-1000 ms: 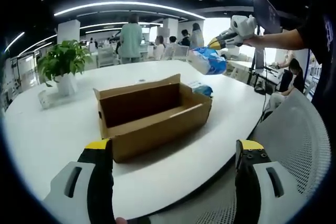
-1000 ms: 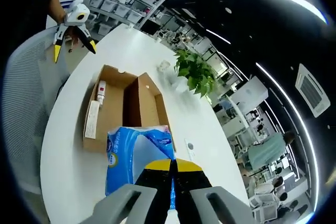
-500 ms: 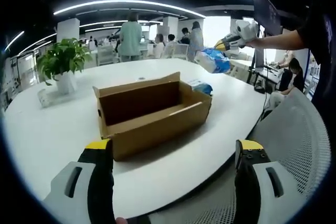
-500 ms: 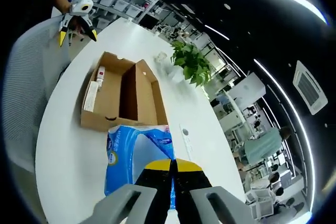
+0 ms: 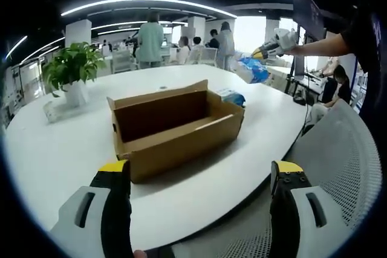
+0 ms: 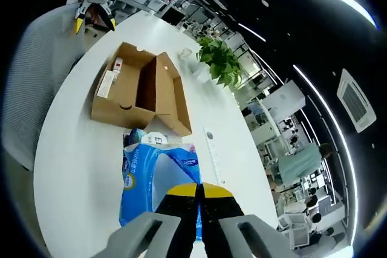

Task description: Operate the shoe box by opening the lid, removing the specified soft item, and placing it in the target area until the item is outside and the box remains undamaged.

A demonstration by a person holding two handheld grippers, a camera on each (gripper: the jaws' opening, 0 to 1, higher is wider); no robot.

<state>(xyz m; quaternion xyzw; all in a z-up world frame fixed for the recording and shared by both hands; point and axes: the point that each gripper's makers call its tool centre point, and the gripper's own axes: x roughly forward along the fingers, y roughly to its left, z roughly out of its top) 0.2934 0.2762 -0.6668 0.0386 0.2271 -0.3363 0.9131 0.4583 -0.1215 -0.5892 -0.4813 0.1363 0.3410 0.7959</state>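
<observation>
The brown cardboard shoe box (image 5: 175, 130) stands open on the white table (image 5: 54, 155), its lid flap upright along the far side. In the right gripper view the box (image 6: 124, 92) holds a small tube and a flat strip. My right gripper (image 6: 199, 194) is shut on a soft blue and white plastic pack (image 6: 158, 179), held high above the table beyond the box's end. That same pack (image 5: 253, 69) hangs in the left gripper view at the upper right, under the right gripper (image 5: 261, 54). My left gripper (image 5: 199, 170) stands open near the table's edge, facing the box.
A potted green plant (image 5: 72, 74) stands at the left of the table. Another blue pack (image 5: 231, 97) lies just beyond the box. A grey mesh chair (image 5: 338, 167) sits at the right. People stand in the office behind. A white strip (image 6: 214, 155) lies on the table.
My right gripper has carried the blue pack higher and farther from the box. The left gripper and the box have stayed where they were.
</observation>
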